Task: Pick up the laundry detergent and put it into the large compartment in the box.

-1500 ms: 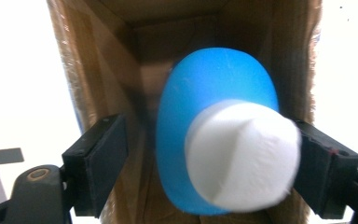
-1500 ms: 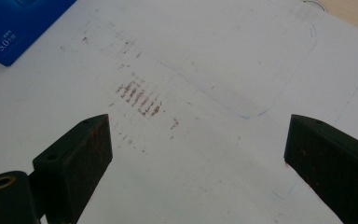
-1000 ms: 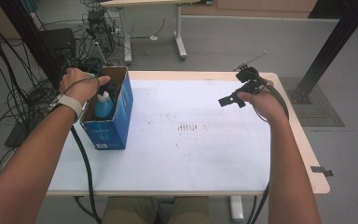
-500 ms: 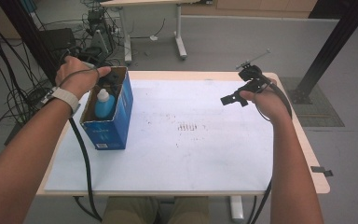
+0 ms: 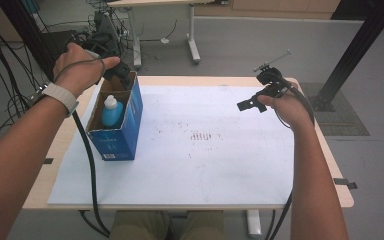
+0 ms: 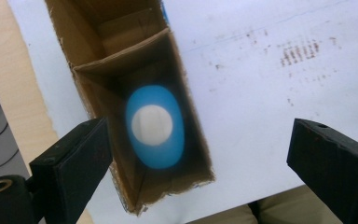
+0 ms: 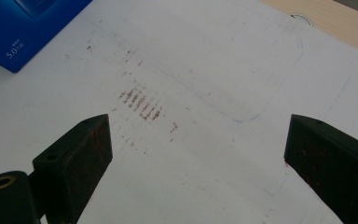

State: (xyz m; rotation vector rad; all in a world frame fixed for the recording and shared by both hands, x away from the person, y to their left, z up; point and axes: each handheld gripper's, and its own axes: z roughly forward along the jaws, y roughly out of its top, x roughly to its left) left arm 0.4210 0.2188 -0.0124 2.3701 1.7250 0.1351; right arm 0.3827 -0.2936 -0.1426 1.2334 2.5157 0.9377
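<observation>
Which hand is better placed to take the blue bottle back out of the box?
Left. The left gripper hangs open directly above the blue bottle standing in the box. The right gripper is far across the table, also open.

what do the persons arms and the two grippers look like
Both forearms are bare; a white wristband sits on the left wrist. The left gripper and right gripper have blocky black jaws with reddish scuffs. A black cable trails from the left one.

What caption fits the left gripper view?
Open left hand-held gripper above a blue bottle standing in a cardboard box.
</observation>
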